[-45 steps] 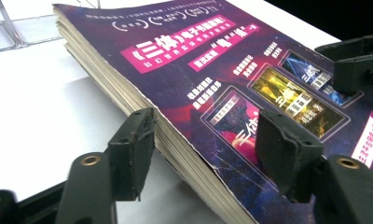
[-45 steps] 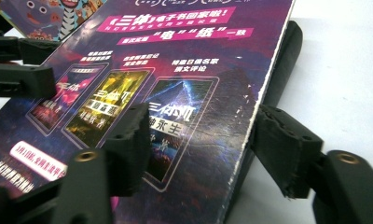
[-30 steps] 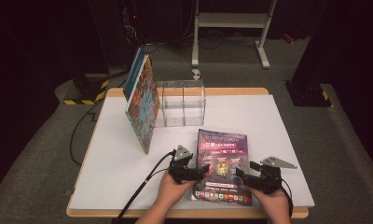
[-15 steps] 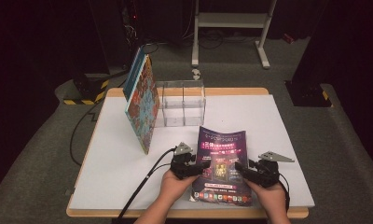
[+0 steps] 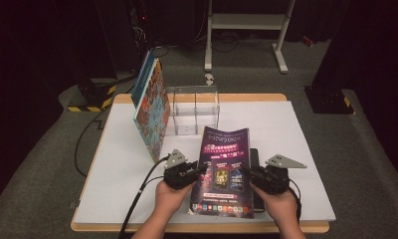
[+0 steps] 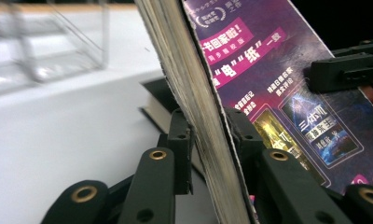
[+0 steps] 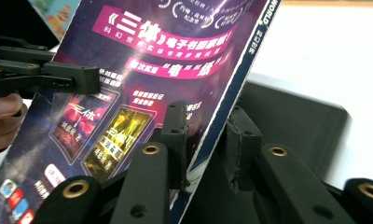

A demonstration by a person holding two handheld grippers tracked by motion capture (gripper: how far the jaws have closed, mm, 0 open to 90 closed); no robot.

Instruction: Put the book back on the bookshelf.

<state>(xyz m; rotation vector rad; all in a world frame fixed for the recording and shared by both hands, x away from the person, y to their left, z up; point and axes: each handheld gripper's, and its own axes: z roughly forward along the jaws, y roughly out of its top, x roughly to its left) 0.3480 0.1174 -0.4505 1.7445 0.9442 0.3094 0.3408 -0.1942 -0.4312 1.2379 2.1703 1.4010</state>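
magazine (image 5: 224, 169) with a purple cover sits near the table's (image 5: 296, 129) near edge, its far end tilted up. left gripper (image 5: 194, 172) has just been closing and pinches its left edge; right gripper (image 5: 251, 174) likewise clamps its right edge. a dark book (image 5: 254, 158) lies beneath, a clear box (image 5: 194, 112) beyond.

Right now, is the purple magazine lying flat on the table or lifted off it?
Lifted. The purple magazine tilts up from the table, its far edge raised, gripped at its sides by the left claw and right claw.
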